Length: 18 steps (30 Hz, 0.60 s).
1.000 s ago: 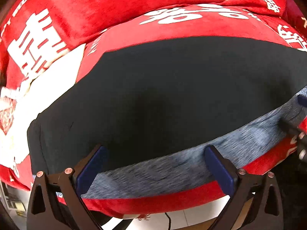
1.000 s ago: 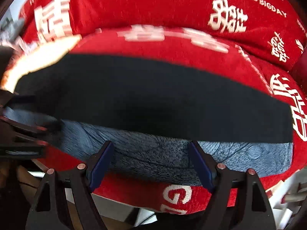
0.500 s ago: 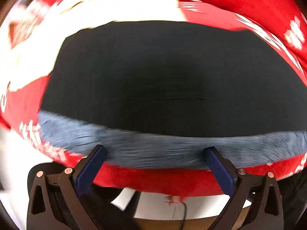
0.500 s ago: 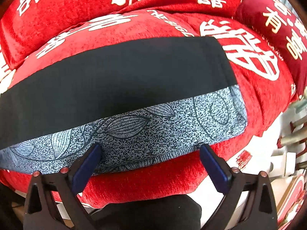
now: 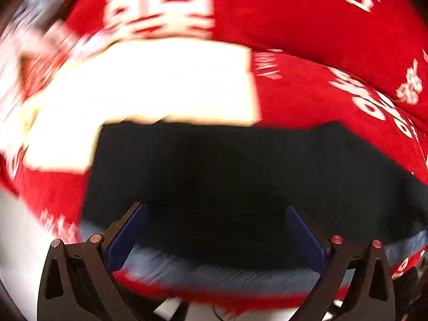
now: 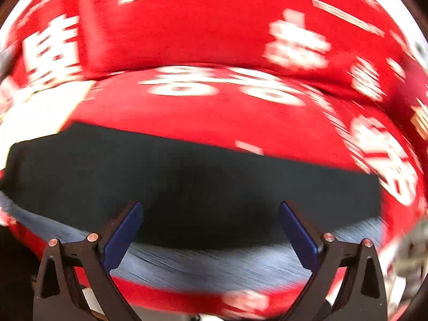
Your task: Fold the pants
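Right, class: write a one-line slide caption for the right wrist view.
Open right tool above black pants with a grey patterned band, laid on a red cushion.

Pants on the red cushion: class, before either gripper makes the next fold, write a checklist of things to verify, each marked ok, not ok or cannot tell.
1. Left gripper open with nothing between its fingers: ok.
2. Right gripper open with nothing between its fingers: ok.
3. Pants lie flat as a long dark strip on the red cushion: ok.
4. Grey patterned band lies along the near edge of the pants: ok.
5. Picture sharp enough to judge wrinkles or edge alignment: not ok, both views are blurred.
6. White cloth clear of the pants: cannot tell; it borders their far left corner.
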{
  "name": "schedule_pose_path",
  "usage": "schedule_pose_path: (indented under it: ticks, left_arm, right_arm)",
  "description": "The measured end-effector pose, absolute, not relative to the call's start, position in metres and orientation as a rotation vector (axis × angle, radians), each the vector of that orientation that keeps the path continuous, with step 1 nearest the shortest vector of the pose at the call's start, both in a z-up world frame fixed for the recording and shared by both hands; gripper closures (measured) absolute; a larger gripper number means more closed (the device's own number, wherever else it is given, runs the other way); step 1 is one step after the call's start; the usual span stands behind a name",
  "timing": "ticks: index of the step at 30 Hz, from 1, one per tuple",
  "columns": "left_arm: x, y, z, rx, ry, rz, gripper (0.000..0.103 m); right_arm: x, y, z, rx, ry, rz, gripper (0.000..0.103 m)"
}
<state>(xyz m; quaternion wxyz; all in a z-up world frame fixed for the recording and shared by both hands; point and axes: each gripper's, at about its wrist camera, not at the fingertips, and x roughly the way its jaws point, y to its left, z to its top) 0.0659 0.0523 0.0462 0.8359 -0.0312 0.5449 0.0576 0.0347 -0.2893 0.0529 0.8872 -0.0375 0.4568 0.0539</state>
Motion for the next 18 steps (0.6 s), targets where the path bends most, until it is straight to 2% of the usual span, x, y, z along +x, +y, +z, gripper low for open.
schedule_pose_path:
  ticks: [4,6,9,14,18]
  left_arm:
    - [0.119,0.028,0.030,-0.013,1.187,0.151,0.000]
    - [0.132,0.035,0.009,0.012,1.243,0.214,0.000]
    - [0.127,0.061,0.011,-0.085,1.247,0.205,0.000]
    - [0.122,0.101,0.036,-0.193,1.180,0.270,0.000]
    - [0.139,0.108,0.029,-0.203,1.202,0.387,0.000]
  right_arm:
    - [0.081,-0.222,0.036,-0.045,0.984,0.197,0.003]
    - [0.096,-0.218,0.024,-0.036,1.021,0.171,0.003]
    - [0.109,-0.246,0.003,0.000,1.089,0.000,0.003]
    - [0.110,-0.277,0.020,0.135,1.069,-0.106,0.003]
    - [0.131,-0.232,0.026,0.112,1.072,-0.053,0.003]
